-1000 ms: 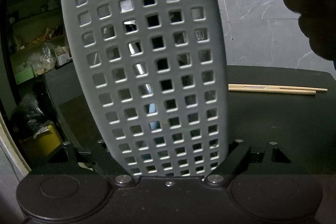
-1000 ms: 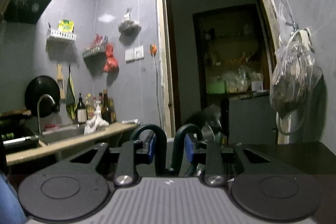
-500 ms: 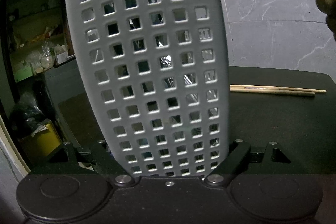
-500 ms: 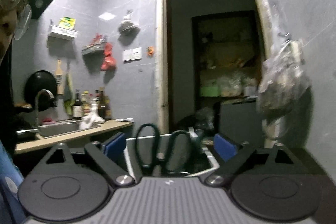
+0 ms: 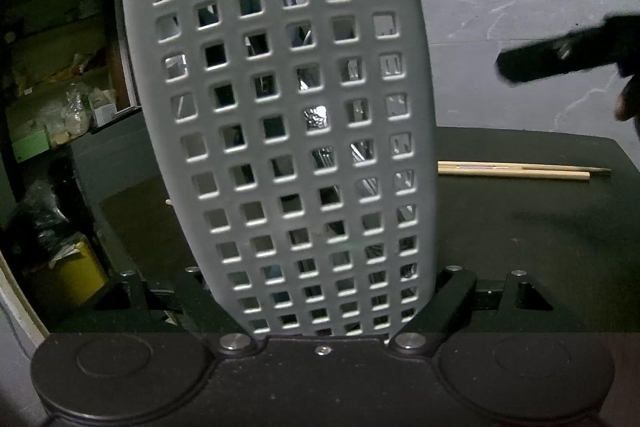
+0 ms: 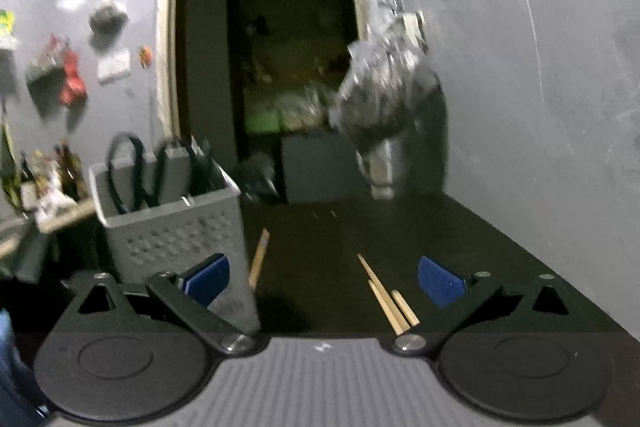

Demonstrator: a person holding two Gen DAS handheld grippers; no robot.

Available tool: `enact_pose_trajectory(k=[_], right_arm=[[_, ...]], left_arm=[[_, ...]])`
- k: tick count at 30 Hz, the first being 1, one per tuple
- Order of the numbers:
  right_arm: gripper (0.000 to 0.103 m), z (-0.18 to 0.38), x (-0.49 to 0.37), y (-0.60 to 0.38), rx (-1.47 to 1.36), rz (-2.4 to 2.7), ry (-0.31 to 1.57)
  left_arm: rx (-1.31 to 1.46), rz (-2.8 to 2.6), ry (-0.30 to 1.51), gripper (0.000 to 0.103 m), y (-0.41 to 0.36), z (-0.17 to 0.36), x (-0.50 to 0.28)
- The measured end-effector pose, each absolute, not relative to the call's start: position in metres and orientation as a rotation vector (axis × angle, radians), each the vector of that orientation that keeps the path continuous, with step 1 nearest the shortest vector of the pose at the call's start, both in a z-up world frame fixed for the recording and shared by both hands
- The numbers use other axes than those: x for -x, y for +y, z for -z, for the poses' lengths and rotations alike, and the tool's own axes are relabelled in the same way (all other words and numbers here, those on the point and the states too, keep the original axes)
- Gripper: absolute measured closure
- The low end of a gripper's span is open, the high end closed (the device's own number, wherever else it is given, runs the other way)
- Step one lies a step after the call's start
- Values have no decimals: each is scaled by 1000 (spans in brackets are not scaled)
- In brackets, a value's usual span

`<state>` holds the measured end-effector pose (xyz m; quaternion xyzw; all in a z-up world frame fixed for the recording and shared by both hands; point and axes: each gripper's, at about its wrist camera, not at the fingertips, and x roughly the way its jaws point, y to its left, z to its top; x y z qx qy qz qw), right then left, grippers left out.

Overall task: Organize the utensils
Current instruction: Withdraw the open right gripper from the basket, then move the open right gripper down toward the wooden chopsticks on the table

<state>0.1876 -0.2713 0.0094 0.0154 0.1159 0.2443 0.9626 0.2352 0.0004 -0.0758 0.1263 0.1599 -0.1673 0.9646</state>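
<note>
Since the last look my right gripper [image 6: 322, 281] has swung off the grey holder and dropped lower, so instead of sitting right over the scissor handles it now looks across the black table [image 6: 460, 227], and its tongs have just been spreading, ending up wide apart with nothing between the blue pads [image 6: 440, 281]. Biggest thing in play is the grey perforated utensil holder [image 5: 280, 131], which fills most of the left wrist view; it stands a bit tilted near the table's left edge as the right wrist camera sees it. My left gripper [image 5: 320, 291] has it pinched low down, one finger on each side wall, though I can't actually see the pad contact since the holder hides it. Through the square holes I can make out shiny bits of cutlery inside, too chopped up to name. From the right wrist view the black scissors [image 6: 136, 171] stand in the holder with their loop handles poking above the rim, plus some darker thin stuff beside them I can't identify. On the tabletop, a pair of wooden chopsticks [image 6: 388, 293] lies side by side just ahead of the right gripper, between its spread fingers in the frame but flat on the table, not touched. One more single chopstick [image 6: 259, 257] lies right beside the holder's near corner. In the left wrist view the pair [image 5: 520, 169] shows up to the right of the holder toward the wall edge.
</note>
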Motion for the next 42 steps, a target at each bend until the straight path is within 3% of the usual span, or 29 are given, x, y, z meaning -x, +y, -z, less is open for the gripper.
enact_pose_trajectory(k=[12, 20, 27, 34, 39, 42], right_arm=[[0, -35, -309, -225, 123, -525, 379], [0, -19, -438, -169, 120, -776, 625], [1, 2, -465, -99, 307, -937, 657], [7, 10, -447, -65, 413, -999, 653], [19, 10, -440, -63, 446, -1009, 644], [33, 8, -441, -65, 426, -1024, 657]], left_arm=[[-271, 335, 316, 20, -3, 77, -234], [-260, 336, 314, 21, -4, 77, -230], [-250, 347, 309, 21, 2, 77, -230], [-248, 346, 310, 22, 4, 77, -229], [-251, 345, 310, 22, 4, 78, -228], [-250, 346, 309, 22, 4, 78, -228]])
